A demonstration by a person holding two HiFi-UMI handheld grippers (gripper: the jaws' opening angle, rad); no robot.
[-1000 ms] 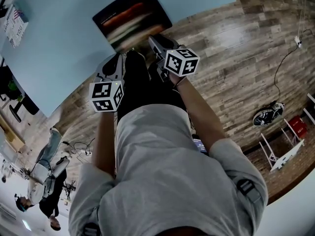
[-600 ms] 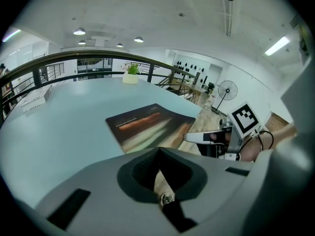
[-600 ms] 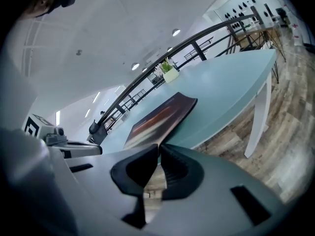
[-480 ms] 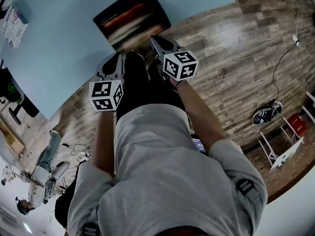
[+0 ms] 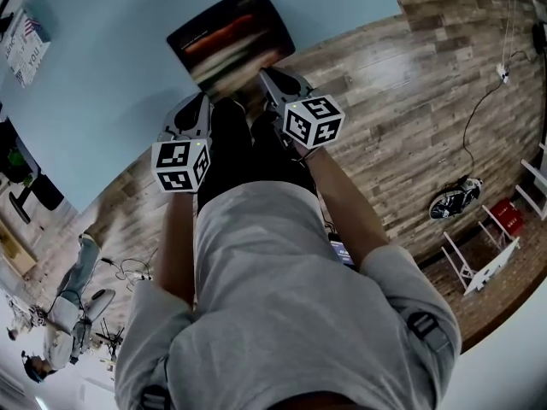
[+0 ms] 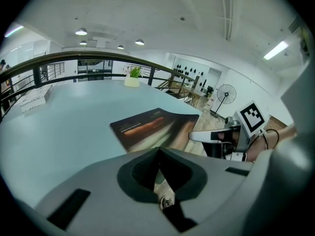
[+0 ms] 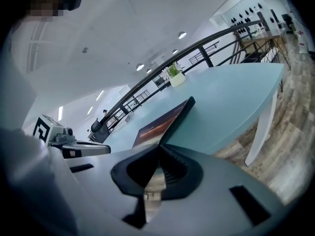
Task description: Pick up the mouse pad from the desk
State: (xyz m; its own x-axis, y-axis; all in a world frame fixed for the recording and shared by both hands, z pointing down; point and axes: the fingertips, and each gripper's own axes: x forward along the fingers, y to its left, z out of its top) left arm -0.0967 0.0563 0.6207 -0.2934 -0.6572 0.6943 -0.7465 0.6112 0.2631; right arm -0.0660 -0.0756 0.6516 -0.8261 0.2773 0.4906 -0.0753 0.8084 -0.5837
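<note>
Right jaws: clenched on the near edge of the mouse pad (image 7: 165, 119), having just been closing onto it; the right gripper (image 5: 265, 73) sat at the desk's near edge, where the pad's end stuck out past it
Left jaws: pressed together with nothing between them; the left gripper (image 5: 203, 101) hung just off the desk's near edge, beside the pad's near left corner and, as far as could be told, not touching it
Just changed: a second before, the right jaws stood wide around the pad's edge; they had since shut on it, and the gripped side had begun to come up off the desk
Mouse pad: dark, with an orange streak, lying at the desk's near edge; its gripped side tilted upward, while its far left part seemed to rest on the top
Meaning for the task: the grasp looked made and the lift barely begun; since one edge carried the whole floppy sheet, it would probably droop and drag until raised well clear of the desk
Desk (image 5: 102, 75): pale blue, bare around the pad
Plant pot (image 6: 131, 77): small and white, at the desk's far edge, well apart from the pad
</note>
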